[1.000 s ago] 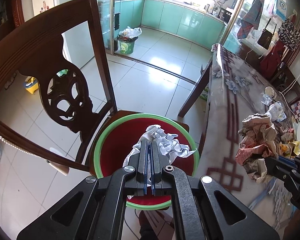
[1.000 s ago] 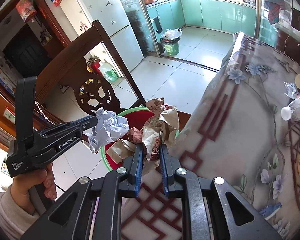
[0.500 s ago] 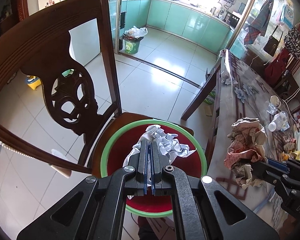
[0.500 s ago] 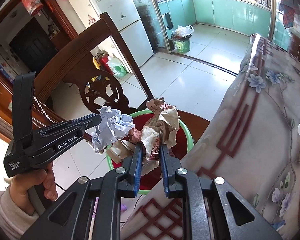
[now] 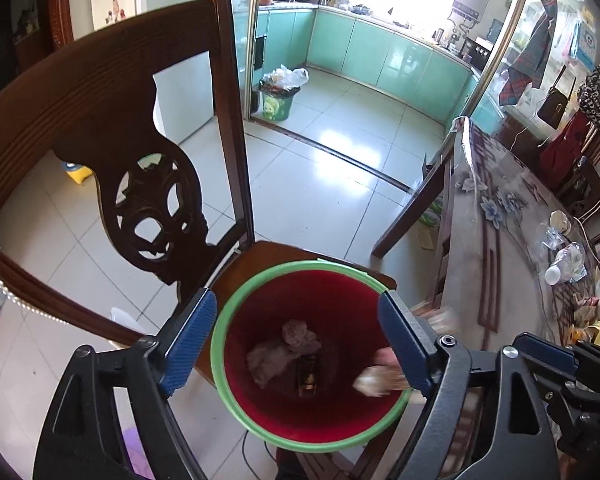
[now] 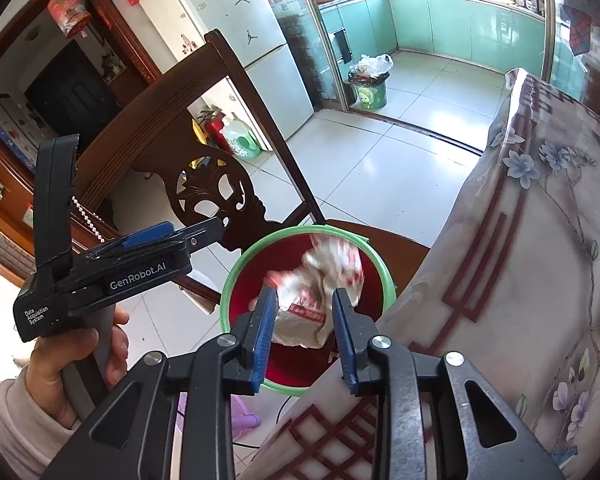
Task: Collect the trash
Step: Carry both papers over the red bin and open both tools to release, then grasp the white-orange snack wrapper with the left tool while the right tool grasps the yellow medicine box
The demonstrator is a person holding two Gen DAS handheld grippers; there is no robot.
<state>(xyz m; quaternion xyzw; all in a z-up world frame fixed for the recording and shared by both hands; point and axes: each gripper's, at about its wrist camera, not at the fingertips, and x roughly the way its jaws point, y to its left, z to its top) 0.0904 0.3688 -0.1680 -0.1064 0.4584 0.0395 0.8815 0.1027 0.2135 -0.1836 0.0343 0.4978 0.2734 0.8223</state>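
Hovering over the green-rimmed red bin [image 5: 260,432] on the wooden chair [image 5: 100,112], both tongs gape: the left gripper [image 5: 296,340] empty, the right gripper [image 6: 305,320] apparently releasing a blurred crumpled wrapper [image 6: 320,280] directly above the bin's mouth.

You are holding the left gripper [image 5: 296,332] above the bin [image 5: 260,432], its blue fingers [image 5: 188,336] spreading wide; your right gripper [image 6: 306,322], fingers parted, is hovering over the bin's desk-side rim.

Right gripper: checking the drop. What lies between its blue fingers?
In the right wrist view, a crumpled red-and-white paper wrapper, blurred, above the green-rimmed red bin.
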